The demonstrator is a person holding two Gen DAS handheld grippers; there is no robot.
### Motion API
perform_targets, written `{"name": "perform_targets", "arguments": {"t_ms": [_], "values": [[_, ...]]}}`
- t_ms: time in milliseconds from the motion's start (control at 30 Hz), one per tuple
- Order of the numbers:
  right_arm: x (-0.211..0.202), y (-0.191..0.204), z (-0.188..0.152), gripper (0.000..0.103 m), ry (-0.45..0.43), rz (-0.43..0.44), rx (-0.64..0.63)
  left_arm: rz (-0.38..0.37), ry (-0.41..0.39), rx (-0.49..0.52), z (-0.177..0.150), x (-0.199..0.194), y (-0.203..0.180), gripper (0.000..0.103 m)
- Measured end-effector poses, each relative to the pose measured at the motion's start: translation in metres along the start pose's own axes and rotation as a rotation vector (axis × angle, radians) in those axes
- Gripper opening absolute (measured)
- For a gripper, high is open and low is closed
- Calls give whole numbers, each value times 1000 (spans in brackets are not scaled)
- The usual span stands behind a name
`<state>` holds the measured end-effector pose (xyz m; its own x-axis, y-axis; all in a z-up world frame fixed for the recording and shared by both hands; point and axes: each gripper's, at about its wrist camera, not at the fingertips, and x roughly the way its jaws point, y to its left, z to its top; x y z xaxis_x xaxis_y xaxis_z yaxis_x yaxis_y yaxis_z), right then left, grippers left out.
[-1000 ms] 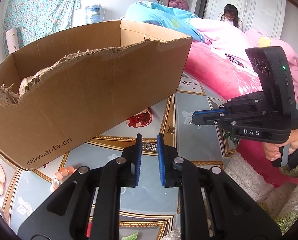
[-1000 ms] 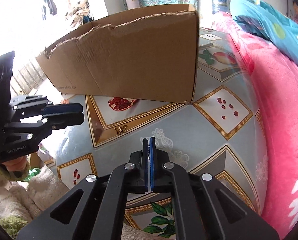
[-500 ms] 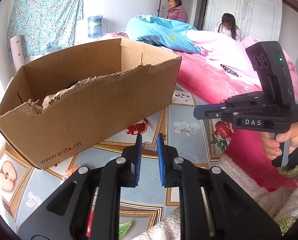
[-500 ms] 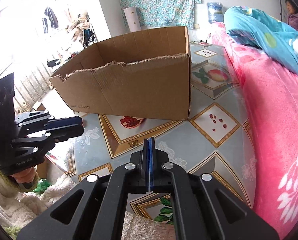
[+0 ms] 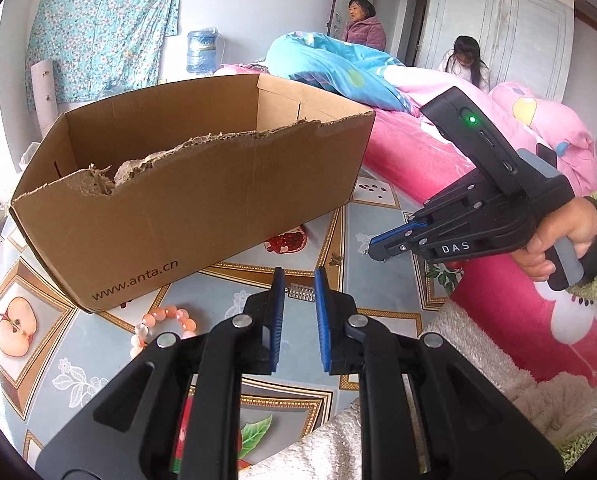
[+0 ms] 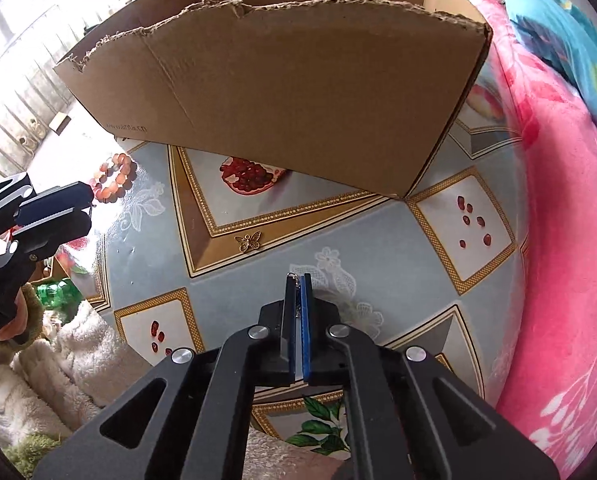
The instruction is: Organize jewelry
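Right gripper (image 6: pixel 297 280) around half-hidden chain (image 6: pixel 297 280)

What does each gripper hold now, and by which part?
Right gripper pinches a small silver chain at its tip; which part, I cannot tell. Left gripper holds nothing.

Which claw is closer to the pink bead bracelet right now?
Left. The left claw hangs just beside the bracelet lying in front of the box. The right claw is further along the table, past the butterfly charm.
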<state>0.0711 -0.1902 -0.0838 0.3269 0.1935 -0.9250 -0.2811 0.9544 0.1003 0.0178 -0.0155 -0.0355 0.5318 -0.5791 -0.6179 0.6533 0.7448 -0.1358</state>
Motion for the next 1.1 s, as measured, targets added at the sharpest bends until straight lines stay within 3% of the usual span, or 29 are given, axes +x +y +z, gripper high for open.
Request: {"name": "perform_targets", "arguments": {"t_ms": [133,467,600,800,933,1100], "values": [[-10,-7,8,1,29,57,33,-5,-24,-7,1,-7,4,14],[-67,0,17,1,-38,22,3,-12,-64,9,6,-21,4,14],[-104,8,27,1,-118,30,-22,-27,-98,-2,21,-35,5,14],[-150,13,67,1,-263,42,-77,-32,-155,21,76,-47,10,14],[-152,8,101,1,-306,50,-103,-13,-105,13,113,-20,16,14],[-113,-18,143,1,-264,73,-75,-1,60,-109,147,43,41,14]]}}
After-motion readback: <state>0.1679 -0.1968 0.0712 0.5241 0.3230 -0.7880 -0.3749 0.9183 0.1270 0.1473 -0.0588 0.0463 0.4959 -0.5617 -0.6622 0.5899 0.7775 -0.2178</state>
